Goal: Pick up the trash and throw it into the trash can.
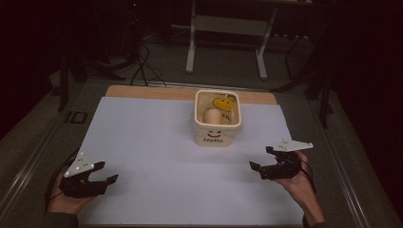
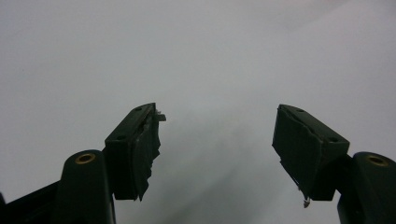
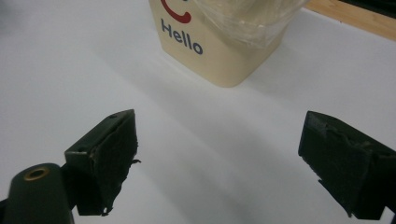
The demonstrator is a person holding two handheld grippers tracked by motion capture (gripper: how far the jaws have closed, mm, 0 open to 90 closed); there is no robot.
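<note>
- High view: one cream tub [image 1: 217,124], squarish with rounded corners and smooth plastic walls, stands on the surface [image 1: 157,142], which is covered by a flat, matte white sheet with a strip of bare wood showing behind the tub.
- The tub's front wall carries a printed smile and the word "Hello"; inside it lie one pale rounded piece [image 1: 212,115] and one yellow piece [image 1: 224,103] with a dark mark, under what looks like clear film.
- The left claw [image 1: 109,172] sits well to the left of the tub and nearer the person, held in one hand [image 1: 66,199]; its two black jaws stand apart and hold nothing.
- The right claw [image 1: 262,157] is near the tub, off its front right corner, held in the other hand [image 1: 302,187]; its jaws stand apart with nothing between them. Each claw bears one grey three-cornered plate.
- Left gripper view: the left claw [image 2: 217,133] shows two jaws wide apart, their pads wrapped in ragged, torn black tape, above the plain white sheet [image 2: 196,56].
- Right gripper view: the right claw [image 3: 219,140] is wide apart, its pads rough and frayed, touching nothing. The tub [image 3: 224,51] stands ahead of the jaws, apart from them, its glossy cream wall lettered "Hello" and crinkled film at its rim.
</note>
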